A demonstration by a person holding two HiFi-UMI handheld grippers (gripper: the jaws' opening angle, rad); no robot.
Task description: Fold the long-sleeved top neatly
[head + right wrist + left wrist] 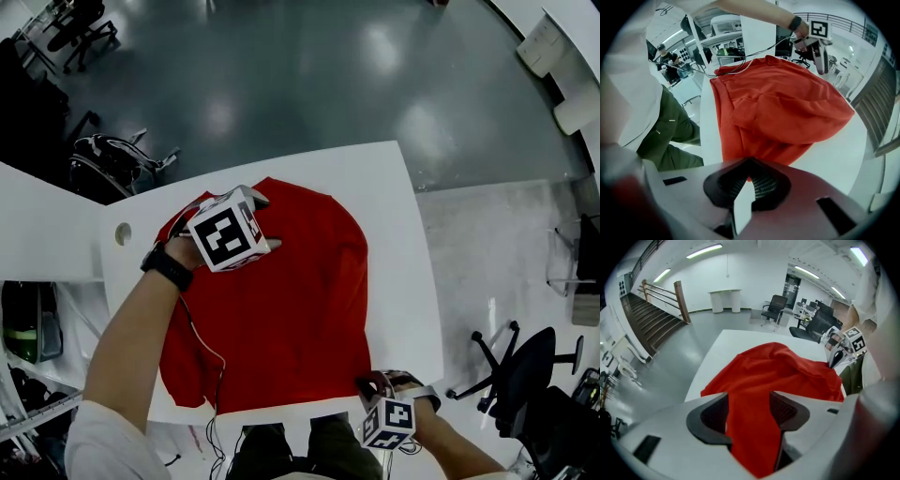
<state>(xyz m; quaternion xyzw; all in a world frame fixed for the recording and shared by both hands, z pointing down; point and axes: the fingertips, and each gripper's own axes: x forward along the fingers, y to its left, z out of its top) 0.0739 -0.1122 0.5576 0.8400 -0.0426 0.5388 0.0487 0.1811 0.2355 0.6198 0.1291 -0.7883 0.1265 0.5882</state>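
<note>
Top betw left gripper jaws, loose.

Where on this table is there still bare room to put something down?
Bare: the strip of table right of the red top, up to the far right corner; a small patch around the hole at left. Crowded: the left gripper at the top's far left, the right gripper at its near right corner.

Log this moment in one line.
top: on table | left gripper: open, top between jaws | right gripper: shut on top's near corner
</note>
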